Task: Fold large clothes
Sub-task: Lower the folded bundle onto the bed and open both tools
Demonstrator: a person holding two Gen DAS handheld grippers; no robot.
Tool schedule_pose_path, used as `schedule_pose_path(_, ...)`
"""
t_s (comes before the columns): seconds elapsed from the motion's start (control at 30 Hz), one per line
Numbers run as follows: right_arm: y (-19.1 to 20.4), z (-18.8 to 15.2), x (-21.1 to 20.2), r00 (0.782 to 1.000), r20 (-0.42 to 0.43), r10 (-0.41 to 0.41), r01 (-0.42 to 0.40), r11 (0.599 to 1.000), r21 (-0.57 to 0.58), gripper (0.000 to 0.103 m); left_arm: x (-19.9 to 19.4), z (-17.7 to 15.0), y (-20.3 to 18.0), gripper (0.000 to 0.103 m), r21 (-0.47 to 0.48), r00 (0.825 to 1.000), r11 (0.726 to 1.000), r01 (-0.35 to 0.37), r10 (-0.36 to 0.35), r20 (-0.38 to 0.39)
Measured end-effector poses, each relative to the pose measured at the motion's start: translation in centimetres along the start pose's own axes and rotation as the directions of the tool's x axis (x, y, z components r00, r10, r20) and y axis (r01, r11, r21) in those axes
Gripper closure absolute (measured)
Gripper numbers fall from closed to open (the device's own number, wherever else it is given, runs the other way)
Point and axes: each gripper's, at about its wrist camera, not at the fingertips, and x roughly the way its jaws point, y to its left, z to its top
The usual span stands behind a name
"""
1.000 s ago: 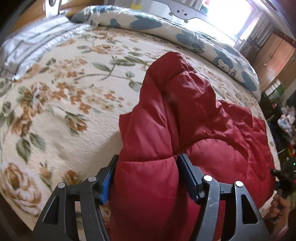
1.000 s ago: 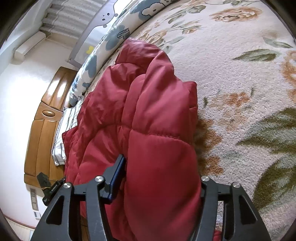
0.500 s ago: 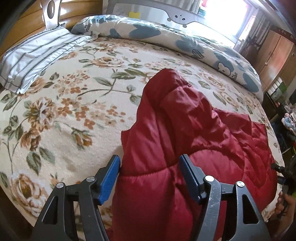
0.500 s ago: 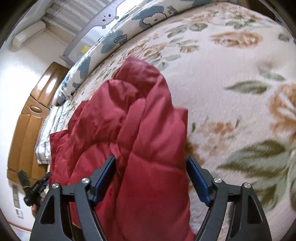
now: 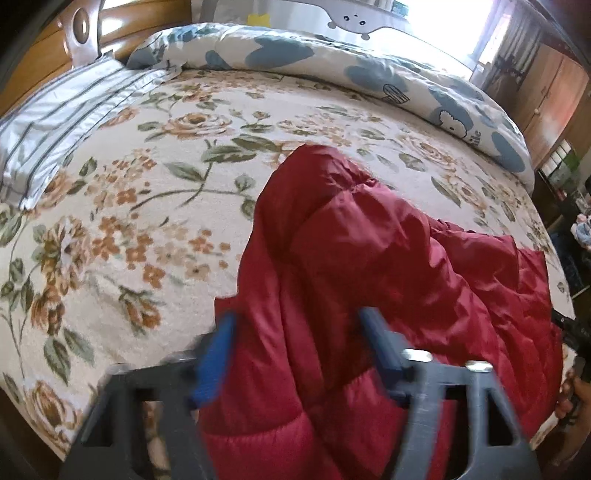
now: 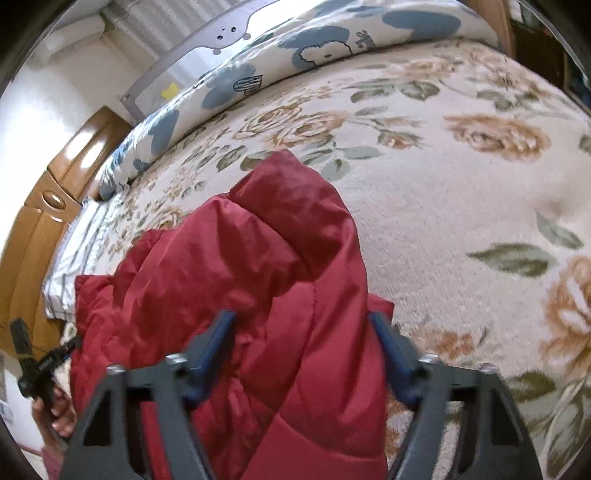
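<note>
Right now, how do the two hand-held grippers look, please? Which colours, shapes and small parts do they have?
Both match. The left hand-held gripper has a dark grey plastic frame with triangular cut-outs, silver screw heads and two blue finger pads. The right hand-held gripper shows the same frame, screws and darker blue pads. No cables or markings show.

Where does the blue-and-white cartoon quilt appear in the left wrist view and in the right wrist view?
Left wrist: the quilt arcs along the top, beyond the red jacket.
Right wrist: the quilt runs diagonally across the upper left.
Shared landmark: the grey bed rail behind the quilt.
</note>
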Motion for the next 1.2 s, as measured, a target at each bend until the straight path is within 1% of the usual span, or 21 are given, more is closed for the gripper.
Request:
schedule_pose_path(0.03, 0.3, 0.0, -0.1, 1.000, 0.007, -0.025, 0.025, 1.000, -0.017, 0.072, 0.3, 0.1, -0.2, 0.079, 0.005, 1.000, 1.000, -0.017, 0.017, -0.002)
schedule_pose_path(0.07, 0.5, 0.0, -0.3, 0.999, 0.020, -0.037, 0.038, 0.999, -0.023, 0.077, 0.5, 0.2, -0.2, 0.082, 0.002, 1.000, 1.000, -0.023, 0.023, 0.001)
schedule_pose_path(0.1, 0.5, 0.1, -0.6, 0.999, 0.030, -0.028, 0.028, 0.999, -0.022, 0.085, 0.4, 0.3, -0.3, 0.087, -0.005, 1.000, 1.000, -0.013, 0.013, 0.010)
schedule_pose_path(0.13, 0.6, 0.2, -1.0, 0.999, 0.049, -0.016, 0.017, 1.000, -0.018, 0.088, 0.2, 0.4, -0.3, 0.089, -0.012, 1.000, 1.000, -0.006, 0.007, 0.025)
schedule_pose_path(0.2, 0.8, 0.4, -2.4, 0.993, 0.117, -0.004, 0.007, 1.000, -0.022, 0.090, -0.7, 0.8, -0.3, 0.090, -0.022, 0.998, 1.000, -0.004, 0.005, 0.067)
schedule_pose_path(0.3, 1.0, 1.1, -3.3, 0.984, 0.176, 0.009, -0.006, 1.000, -0.018, 0.092, -0.9, 1.3, -0.3, 0.090, -0.028, 0.996, 0.999, -0.020, 0.022, 0.089)
schedule_pose_path(0.37, 1.3, 1.5, -2.8, 0.983, 0.184, -0.005, 0.008, 1.000, -0.017, 0.092, -0.2, 1.5, -0.6, 0.090, -0.014, 0.994, 0.999, -0.049, 0.050, 0.097)
schedule_pose_path(0.43, 1.1, 1.8, -1.5, 0.985, 0.171, -0.028, 0.030, 1.000, -0.006, 0.092, 1.3, 1.6, -0.8, 0.090, -0.008, 0.993, 0.996, -0.086, 0.086, 0.083)
schedule_pose_path(0.5, 0.5, 1.8, -0.1, 0.988, 0.146, -0.052, 0.050, 0.999, 0.016, 0.092, 3.2, 1.5, -0.6, 0.090, -0.020, 0.992, 0.994, -0.110, 0.111, 0.052)
schedule_pose_path(0.6, -0.6, 1.3, 1.6, 0.990, 0.117, -0.078, 0.074, 0.996, 0.040, 0.091, 5.1, 1.4, -0.1, 0.090, -0.050, 0.992, 0.991, -0.126, 0.127, 0.016)
schedule_pose_path(0.67, -1.1, 0.8, 2.1, 0.990, 0.110, -0.088, 0.082, 0.995, 0.056, 0.089, 5.4, 1.3, 0.1, 0.089, -0.062, 0.993, 0.992, -0.113, 0.114, 0.010)
schedule_pose_path(0.73, -1.6, 0.7, 2.3, 0.991, 0.104, -0.082, 0.074, 0.994, 0.082, 0.086, 5.6, 1.6, -0.3, 0.089, -0.055, 0.993, 0.991, -0.119, 0.120, 0.012)
schedule_pose_path(0.77, -1.7, 0.7, 2.2, 0.992, 0.103, -0.079, 0.071, 0.994, 0.088, 0.086, 5.6, 1.7, -0.3, 0.089, -0.052, 0.992, 0.991, -0.123, 0.124, 0.013)
schedule_pose_path(0.83, -1.6, 0.7, 2.1, 0.991, 0.105, -0.077, 0.068, 0.994, 0.087, 0.082, 5.6, 1.9, -0.3, 0.088, -0.057, 0.992, 0.991, -0.124, 0.125, 0.013)
schedule_pose_path(0.97, -1.5, 0.6, 2.1, 0.990, 0.109, -0.084, 0.075, 0.994, 0.080, 0.080, 4.7, 1.6, 0.7, 0.085, -0.101, 0.995, 0.990, -0.095, 0.098, 0.024)
schedule_pose_path(1.07, -1.7, 0.6, 2.1, 0.990, 0.110, -0.092, 0.083, 0.993, 0.089, 0.070, 3.5, 1.3, 1.2, 0.083, -0.130, 0.996, 0.989, -0.075, 0.081, 0.040)
schedule_pose_path(1.13, -2.0, 0.7, 2.0, 0.989, 0.111, -0.100, 0.088, 0.990, 0.106, 0.059, 2.6, 1.2, 1.3, 0.083, -0.129, 0.995, 0.989, -0.075, 0.082, 0.052)
schedule_pose_path(1.2, -2.2, 0.6, 1.2, 0.988, 0.117, -0.100, 0.085, 0.988, 0.128, 0.056, 1.5, 0.9, 1.1, 0.083, -0.118, 0.994, 0.990, -0.077, 0.086, 0.072)
